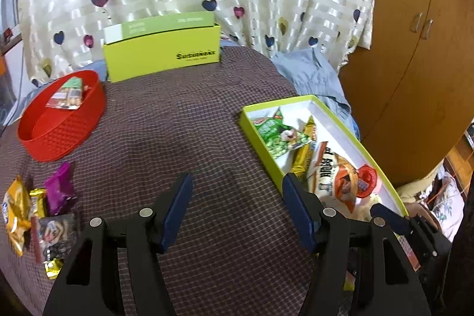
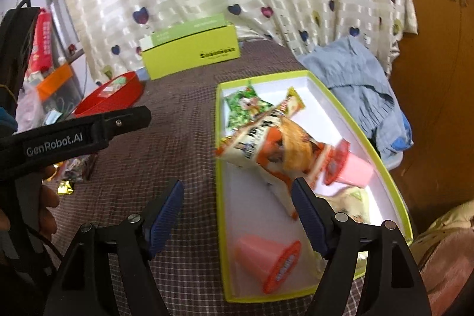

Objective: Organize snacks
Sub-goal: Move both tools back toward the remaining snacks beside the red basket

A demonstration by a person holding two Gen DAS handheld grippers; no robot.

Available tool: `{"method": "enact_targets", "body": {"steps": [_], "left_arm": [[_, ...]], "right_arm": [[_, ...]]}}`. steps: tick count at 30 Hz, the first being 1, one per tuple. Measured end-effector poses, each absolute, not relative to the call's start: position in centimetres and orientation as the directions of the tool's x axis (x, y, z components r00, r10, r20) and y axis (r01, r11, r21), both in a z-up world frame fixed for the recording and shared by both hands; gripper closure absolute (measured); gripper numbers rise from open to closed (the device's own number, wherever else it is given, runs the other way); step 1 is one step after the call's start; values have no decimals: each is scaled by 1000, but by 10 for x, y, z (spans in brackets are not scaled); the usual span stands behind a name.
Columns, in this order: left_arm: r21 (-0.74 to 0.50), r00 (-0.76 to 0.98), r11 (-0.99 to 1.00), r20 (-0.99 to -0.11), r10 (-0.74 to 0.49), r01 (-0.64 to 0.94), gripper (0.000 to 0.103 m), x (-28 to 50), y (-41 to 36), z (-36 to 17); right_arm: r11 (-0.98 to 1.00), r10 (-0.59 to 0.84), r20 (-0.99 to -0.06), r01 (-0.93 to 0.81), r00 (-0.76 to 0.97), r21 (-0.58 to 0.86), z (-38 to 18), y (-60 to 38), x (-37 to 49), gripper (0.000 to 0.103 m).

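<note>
Left wrist view shows the left gripper (image 1: pixel 237 208) spread wide above the checked cloth (image 1: pixel 177 123), nothing between its pads. The right gripper (image 2: pixel 237 219) is opening, also empty, over the green tray (image 2: pixel 220 197) holding snack packets (image 2: pixel 266 144) and jelly cups (image 2: pixel 266 259).

Left black two-finger gripper with blue ribbed pads (image 1: pixel 235 209) angled downward, jaws apart, nothing between them, right black two-finger gripper with blue ribbed pads (image 2: pixel 237 222) angled downward, jaws opening, nothing gripped

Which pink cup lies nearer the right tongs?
The pink cup at the tray's near end, below the tongs; the other cup lies beyond the big packet.
</note>
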State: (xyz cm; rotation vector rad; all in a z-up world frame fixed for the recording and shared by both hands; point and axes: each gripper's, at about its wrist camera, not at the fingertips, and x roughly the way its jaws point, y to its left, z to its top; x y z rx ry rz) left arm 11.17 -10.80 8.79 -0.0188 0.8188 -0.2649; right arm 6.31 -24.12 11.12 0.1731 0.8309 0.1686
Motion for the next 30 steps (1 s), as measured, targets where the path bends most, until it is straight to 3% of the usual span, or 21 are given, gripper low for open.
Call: {"method": "enact_targets", "body": {"steps": [13,30], "left_arm": [[-99,680,992,-722,-129,82,39,91,-54,87],[-170,689,972,-724,-14,-159,39,60,64,70]], "right_arm": [[954,298,-702,-222,647,200,118,-192,80,25],[872,464,-717,-411,520,267,111,-95,113,22]]}}
